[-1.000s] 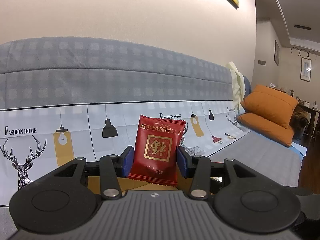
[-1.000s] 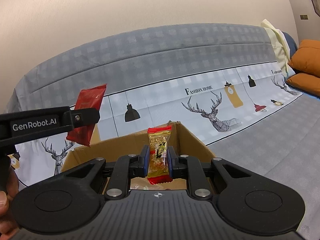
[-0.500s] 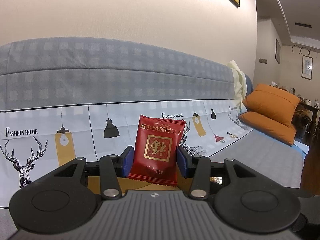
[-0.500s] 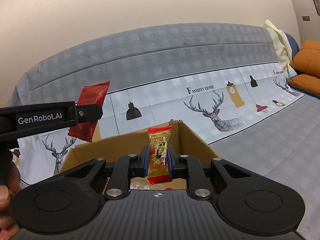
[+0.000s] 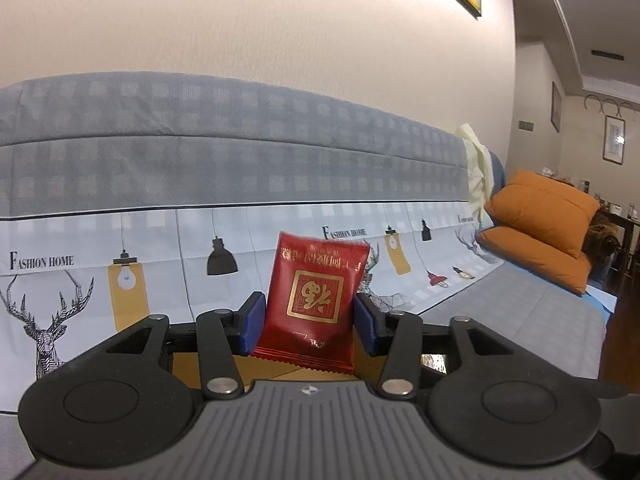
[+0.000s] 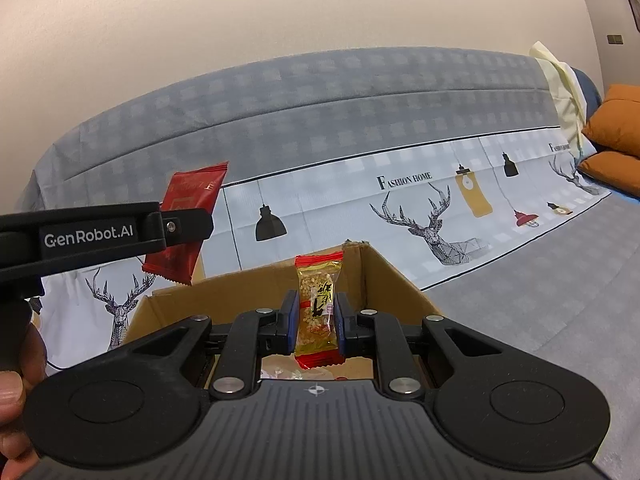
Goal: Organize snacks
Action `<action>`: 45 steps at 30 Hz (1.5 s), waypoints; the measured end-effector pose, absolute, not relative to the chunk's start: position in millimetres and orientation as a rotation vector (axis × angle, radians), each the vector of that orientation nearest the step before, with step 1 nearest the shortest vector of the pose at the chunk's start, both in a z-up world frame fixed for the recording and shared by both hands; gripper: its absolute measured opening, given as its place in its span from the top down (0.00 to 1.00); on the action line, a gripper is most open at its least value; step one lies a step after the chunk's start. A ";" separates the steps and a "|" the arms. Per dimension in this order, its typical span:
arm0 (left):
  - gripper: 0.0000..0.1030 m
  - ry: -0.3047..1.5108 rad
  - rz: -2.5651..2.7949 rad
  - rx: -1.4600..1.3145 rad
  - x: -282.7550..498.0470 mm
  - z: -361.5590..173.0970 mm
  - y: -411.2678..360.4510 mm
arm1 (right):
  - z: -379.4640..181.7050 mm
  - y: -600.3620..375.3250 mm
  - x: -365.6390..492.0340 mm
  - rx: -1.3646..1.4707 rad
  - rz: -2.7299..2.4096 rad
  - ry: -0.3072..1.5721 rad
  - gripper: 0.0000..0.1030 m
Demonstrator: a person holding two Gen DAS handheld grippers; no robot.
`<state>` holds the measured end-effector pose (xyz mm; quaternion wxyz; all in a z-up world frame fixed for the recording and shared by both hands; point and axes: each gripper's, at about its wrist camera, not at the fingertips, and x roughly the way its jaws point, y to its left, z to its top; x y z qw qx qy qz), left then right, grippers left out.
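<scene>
Box (image 6: 380, 276) shows only rightward; right tool (image 6: 316, 320) grips peanut candy (image 6: 318, 312), left tool (image 5: 310, 318) opening around red packet (image 5: 316, 296).

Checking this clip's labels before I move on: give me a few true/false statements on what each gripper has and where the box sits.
1. The right gripper grips a clear-windowed snack bar. True.
2. The left gripper is clamped tight on a green packet. False: its jaws are opening, with gaps on both sides of a red packet.
3. A cardboard box sits below the right gripper. True.
4. The box is closed. False: its top is open, with wrappers visible inside.
5. Orange cushions lie on the sofa. True.
</scene>
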<state>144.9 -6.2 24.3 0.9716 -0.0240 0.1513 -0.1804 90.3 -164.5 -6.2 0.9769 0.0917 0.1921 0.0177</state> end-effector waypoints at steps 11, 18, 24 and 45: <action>0.05 0.178 -0.256 -0.027 90.8 33.1 15.2 | 2.2 -155.1 88.5 0.123 0.062 0.472 0.27; 0.01 0.236 -0.136 -0.180 32.2 44.5 37.0 | 37.9 -181.3 38.2 0.107 0.125 0.485 0.00; 0.00 0.385 -0.097 -0.189 -14.5 40.7 29.3 | 39.0 -203.1 -11.0 -0.012 0.106 0.469 0.00; 0.00 0.741 -0.028 -0.123 5.4 -23.2 -7.0 | -3.5 -200.3 1.9 0.004 0.074 0.701 0.00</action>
